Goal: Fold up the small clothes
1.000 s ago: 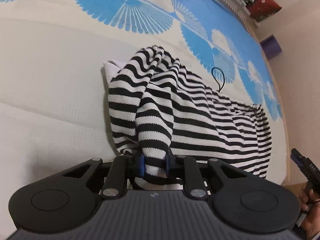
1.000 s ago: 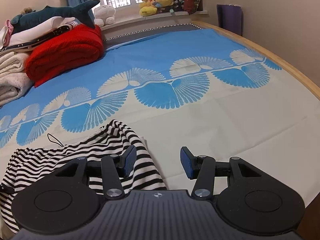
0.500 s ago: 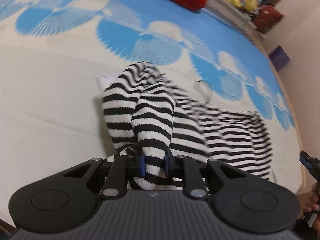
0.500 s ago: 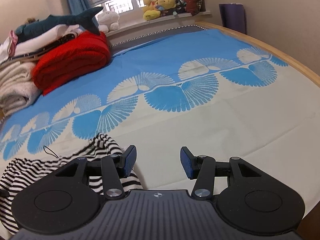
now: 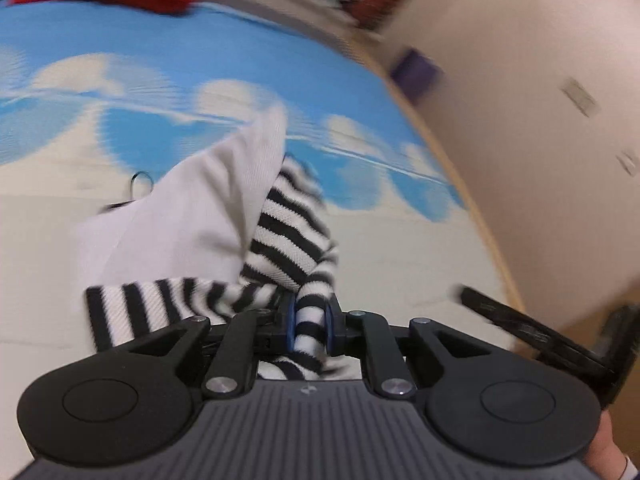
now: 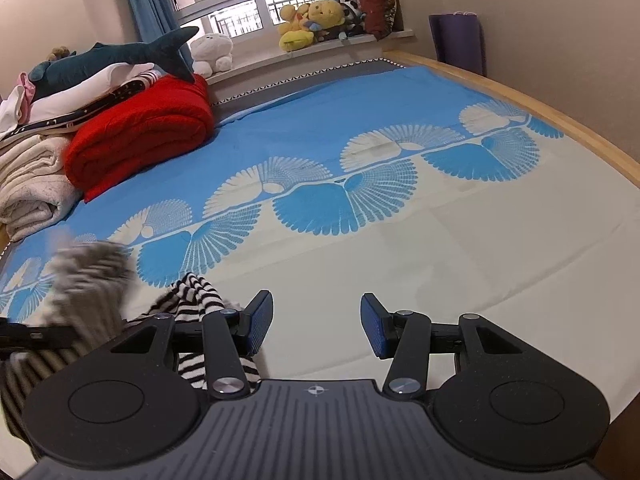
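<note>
A black-and-white striped knit garment [image 5: 288, 236] is bunched between the blue pads of my left gripper [image 5: 311, 322], whose jaws are closing on it. The cloth hangs lifted over the bed, its white inner side [image 5: 192, 216] turned toward the camera. The left wrist view is motion-blurred. In the right wrist view the garment [image 6: 196, 300] lies just left of my right gripper [image 6: 316, 326], which stands open over bare cream sheet with nothing between its fingers. The raised part of the garment [image 6: 88, 280] shows as a blur at the left.
The bed has a blue and cream fan-patterned sheet [image 6: 440, 240] and a wooden edge [image 6: 560, 120] on the right. A red blanket [image 6: 140, 132], folded white bedding [image 6: 32, 184] and a shark plush [image 6: 116, 54] are piled at the far left. Plush toys [image 6: 312, 24] sit on the windowsill.
My left gripper has swung up and to the right with the striped garment, turning it over so its white inside shows. The right gripper has barely moved.
</note>
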The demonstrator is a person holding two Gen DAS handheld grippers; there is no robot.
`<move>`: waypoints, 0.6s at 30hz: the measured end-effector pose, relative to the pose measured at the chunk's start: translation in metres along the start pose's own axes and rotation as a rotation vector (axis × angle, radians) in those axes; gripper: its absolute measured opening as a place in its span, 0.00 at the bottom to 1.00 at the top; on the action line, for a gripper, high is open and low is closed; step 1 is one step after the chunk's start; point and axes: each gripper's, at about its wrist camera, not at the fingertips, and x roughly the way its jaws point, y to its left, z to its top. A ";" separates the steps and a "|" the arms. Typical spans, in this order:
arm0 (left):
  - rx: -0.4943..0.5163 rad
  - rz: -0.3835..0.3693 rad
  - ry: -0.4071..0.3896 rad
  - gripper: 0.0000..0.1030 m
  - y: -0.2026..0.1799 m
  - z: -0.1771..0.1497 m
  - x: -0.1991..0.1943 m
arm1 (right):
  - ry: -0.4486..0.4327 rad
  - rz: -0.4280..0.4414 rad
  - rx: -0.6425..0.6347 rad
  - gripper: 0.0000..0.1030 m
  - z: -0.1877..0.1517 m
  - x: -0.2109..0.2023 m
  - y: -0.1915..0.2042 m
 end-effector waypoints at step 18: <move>-0.120 0.151 -0.112 0.49 0.109 0.006 -0.112 | 0.378 0.280 -0.192 0.50 -0.040 0.059 0.105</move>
